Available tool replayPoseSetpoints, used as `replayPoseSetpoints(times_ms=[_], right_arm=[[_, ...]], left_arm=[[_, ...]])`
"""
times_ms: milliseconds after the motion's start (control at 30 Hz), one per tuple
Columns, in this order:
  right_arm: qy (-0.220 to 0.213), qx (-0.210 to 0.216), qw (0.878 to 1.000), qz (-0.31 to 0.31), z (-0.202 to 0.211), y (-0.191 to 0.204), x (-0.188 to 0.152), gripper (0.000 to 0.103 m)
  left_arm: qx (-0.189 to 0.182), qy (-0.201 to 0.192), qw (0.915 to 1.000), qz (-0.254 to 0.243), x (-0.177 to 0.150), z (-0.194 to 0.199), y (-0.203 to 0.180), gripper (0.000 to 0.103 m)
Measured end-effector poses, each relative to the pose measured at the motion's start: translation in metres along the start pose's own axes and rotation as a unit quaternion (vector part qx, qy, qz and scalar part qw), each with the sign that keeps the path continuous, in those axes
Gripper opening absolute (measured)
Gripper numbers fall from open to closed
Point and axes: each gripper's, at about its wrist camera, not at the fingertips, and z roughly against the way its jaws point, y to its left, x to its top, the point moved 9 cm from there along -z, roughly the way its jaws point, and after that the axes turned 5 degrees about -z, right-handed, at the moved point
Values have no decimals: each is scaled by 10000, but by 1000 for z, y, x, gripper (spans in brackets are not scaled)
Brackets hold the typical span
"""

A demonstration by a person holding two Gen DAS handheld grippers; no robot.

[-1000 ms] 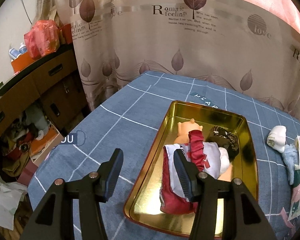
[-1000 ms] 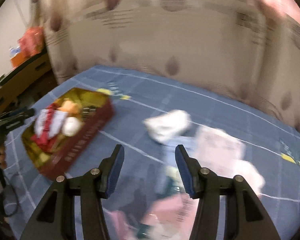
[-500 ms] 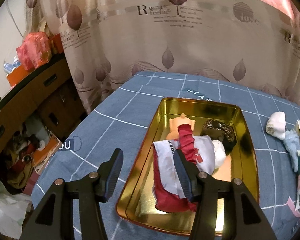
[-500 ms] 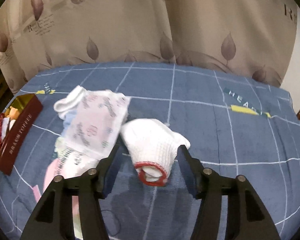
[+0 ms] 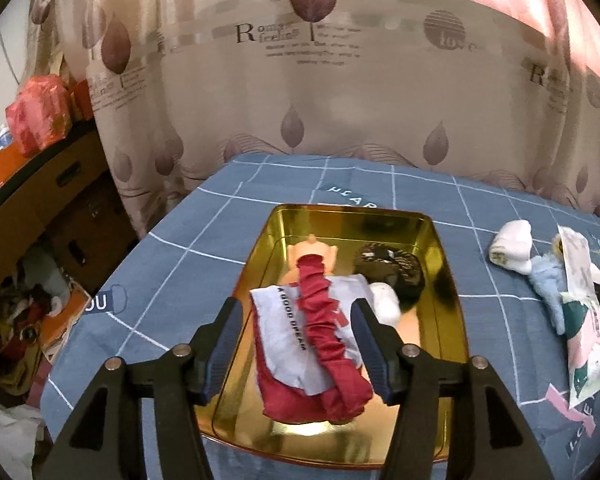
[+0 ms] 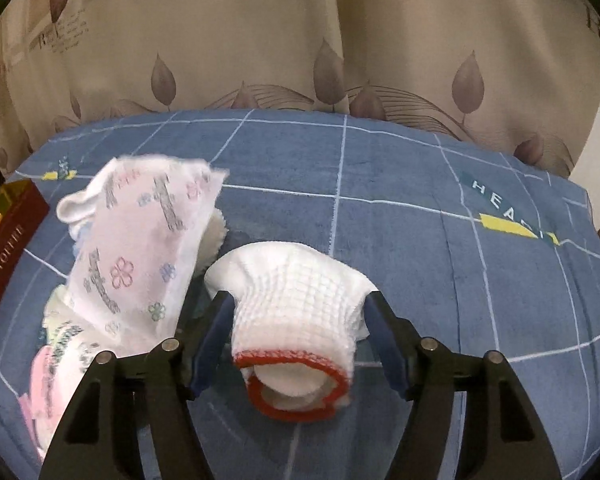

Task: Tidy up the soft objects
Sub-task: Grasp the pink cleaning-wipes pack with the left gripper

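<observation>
A gold tin tray (image 5: pixel 440 312) lies on the blue checked cover. It holds a red-and-white cloth (image 5: pixel 288 332), a peach plush toy (image 5: pixel 314 250) and a dark scrunchie (image 5: pixel 392 268). My left gripper (image 5: pixel 296 308) hovers over the tray, its jaws opening, and grips nothing. To the right of the tray lie a white sock (image 5: pixel 512 246) and a light blue cloth (image 5: pixel 548 284). In the right wrist view, a white knitted glove (image 6: pixel 296 304) with a red cuff lies between the opening jaws of my right gripper (image 6: pixel 299 300), resting on the cover. A floral cloth (image 6: pixel 140 248) lies to its left.
A leaf-print curtain (image 5: pixel 320 100) hangs behind the bed. On the left stands a wooden cabinet (image 5: pixel 60 184) with a red bag (image 5: pixel 40 116) on top, and clutter lies on the floor below it. The tin's red side (image 6: pixel 4 248) shows at the left edge. Bare blue cover (image 6: pixel 400 208) stretches to the right.
My right gripper swung from near the tin to the pile, came down around the white glove, and its jaws widened. The left gripper shifted slightly over the tray and opened a little.
</observation>
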Motion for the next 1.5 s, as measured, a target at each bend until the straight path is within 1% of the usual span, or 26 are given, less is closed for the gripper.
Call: replayPoseSetpoints(times_ms=[33, 67, 133, 233, 333, 467, 533, 600, 667, 733, 800, 833, 867, 933, 1033, 1100, 1200, 1300, 1433, 1500], right_arm=[[7, -2, 10000, 31, -2, 1, -1, 55], [15, 17, 10000, 51, -2, 2, -2, 53], [-24, 37, 10000, 68, 0, 3, -2, 39], [-29, 87, 10000, -6, 5, -1, -5, 35], [-41, 66, 9999, -129, 15, -12, -15, 34], [-68, -64, 9997, -232, 28, -31, -31, 34], [-76, -214, 9993, -305, 34, -44, -37, 34], [-63, -227, 9989, -415, 37, -53, -42, 34], [-84, -197, 9985, -504, 38, -57, -44, 34], [-75, -202, 9985, -497, 37, -57, -43, 35], [-46, -199, 9988, -441, 35, -54, -43, 37], [-46, -193, 9988, -447, 35, -55, -43, 37], [-51, -166, 9987, -469, 35, -55, -43, 37], [-44, -107, 9986, -515, 36, -56, -43, 37], [-37, -38, 9983, -573, 36, -57, -44, 38], [-37, -6, 9982, -597, 36, -57, -44, 38], [-31, 38, 9981, -611, 35, -56, -43, 39], [-21, 50, 9982, -604, 34, -56, -44, 40], [-13, 66, 9981, -604, 34, -56, -44, 41], [-14, 76, 9981, -614, 34, -56, -44, 41]], left_arm=[[-1, -15, 10000, -45, 0, 1, -3, 58], [0, -35, 9999, -103, 1, 2, -6, 58], [-3, -71, 9997, -227, 1, 4, -12, 58], [-51, -57, 9994, -351, -2, 4, -21, 58], [-64, -15, 9988, -485, -6, 2, -31, 58], [-6, 42, 9963, -853, -11, 1, -49, 59], [-113, 33, 9951, -982, -11, 4, -63, 59], [-277, 55, 9943, -1028, -8, 10, -77, 59], [-555, 21, 9929, -1047, -2, 21, -97, 59], [-871, 83, 9898, -1122, 2, 30, -119, 64], [-1413, 188, 9832, -1140, 4, 40, -150, 66], [-1760, 240, 9776, -1133, 5, 46, -169, 67], [-1938, 280, 9743, -1111, 6, 48, -182, 67], [-2197, 390, 9685, -1108, 3, 51, -210, 67], [-2395, 541, 9604, -1314, -4, 53, -255, 67], [-2550, 621, 9532, -1504, -11, 54, -285, 67], [-2633, 782, 9482, -1597, -22, 49, -312, 67], [-2663, 884, 9468, -1574, -28, 43, -326, 67], [-2543, 958, 9507, -1496, -32, 31, -334, 67], [-2414, 1049, 9545, -1399, -35, 22, -332, 67]])
